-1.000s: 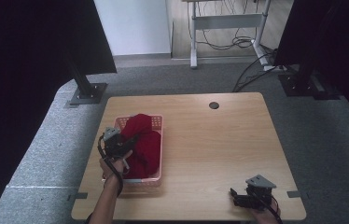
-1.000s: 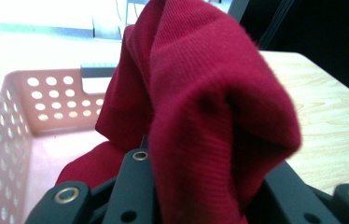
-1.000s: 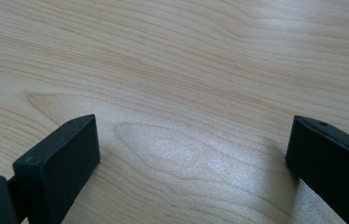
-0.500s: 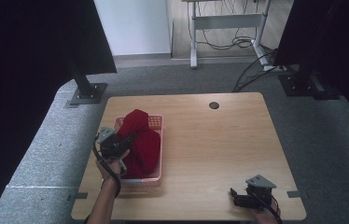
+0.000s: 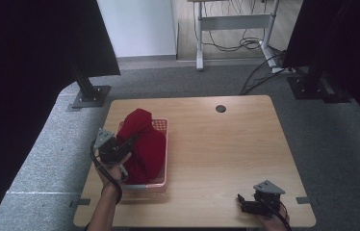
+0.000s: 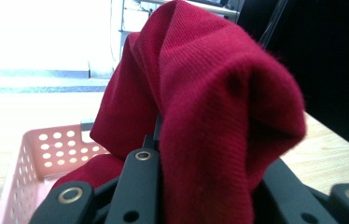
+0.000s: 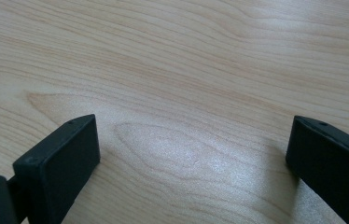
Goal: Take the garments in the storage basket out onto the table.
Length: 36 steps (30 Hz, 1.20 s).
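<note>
My left gripper is clamped on the red cloth, jaws closed tight with a fold pinched between them. In the left gripper view the cloth drapes right over my jaws, a thick ridge of knit humping up above them and spilling down on both sides, so the black links barely peek out beneath. The gripper sits at the basket's left edge, tips pointing in across it, my left hand behind it near the table's left side. Part of the cloth is raised into a peak toward the far end of the basket; the rest hangs down from my jaws and heaps inside. From the jaw camera, the pink holed wall of the basket runs below and to the left of the cloth, with more red bunched on its floor.

Out to the right, well apart from all that, my right gripper rests near the front right corner of the table. Its jaws stand wide apart with nothing in them, just bare pale wood between them. A dark round hole sits near the far edge of the table.
</note>
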Available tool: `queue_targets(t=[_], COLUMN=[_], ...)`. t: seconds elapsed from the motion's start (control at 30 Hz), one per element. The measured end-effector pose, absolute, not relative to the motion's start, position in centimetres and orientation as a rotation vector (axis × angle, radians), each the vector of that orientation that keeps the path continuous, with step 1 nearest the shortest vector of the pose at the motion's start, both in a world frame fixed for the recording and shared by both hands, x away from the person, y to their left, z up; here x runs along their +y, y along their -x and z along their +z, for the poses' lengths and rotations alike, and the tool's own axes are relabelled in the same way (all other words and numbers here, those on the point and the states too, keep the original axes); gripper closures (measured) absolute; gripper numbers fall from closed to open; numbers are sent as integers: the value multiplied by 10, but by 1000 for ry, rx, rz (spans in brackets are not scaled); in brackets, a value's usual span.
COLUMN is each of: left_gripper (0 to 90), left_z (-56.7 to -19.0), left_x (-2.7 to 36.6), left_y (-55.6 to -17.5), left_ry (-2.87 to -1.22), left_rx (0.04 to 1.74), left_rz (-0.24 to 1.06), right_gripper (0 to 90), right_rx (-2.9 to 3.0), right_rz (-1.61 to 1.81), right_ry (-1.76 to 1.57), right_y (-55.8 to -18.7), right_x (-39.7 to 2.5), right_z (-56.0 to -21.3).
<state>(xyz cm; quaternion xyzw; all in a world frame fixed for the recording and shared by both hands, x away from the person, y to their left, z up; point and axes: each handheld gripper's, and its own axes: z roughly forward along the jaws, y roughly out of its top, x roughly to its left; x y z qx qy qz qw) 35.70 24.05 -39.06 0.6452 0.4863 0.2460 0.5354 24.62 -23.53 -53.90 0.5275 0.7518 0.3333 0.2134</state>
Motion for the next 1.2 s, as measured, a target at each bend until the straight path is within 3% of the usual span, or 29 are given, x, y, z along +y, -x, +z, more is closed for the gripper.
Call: queue_targets(t=[1.2], left_gripper=[741], left_z=[-365], left_x=[240], left_y=[-339], left_ry=[-1477], left_rx=[1107], left_rz=[581], right_gripper=[25], right_rx=[2086], right_rz=[925], right_ry=[-1464], right_y=[-246], right_x=[-235], right_z=[-539])
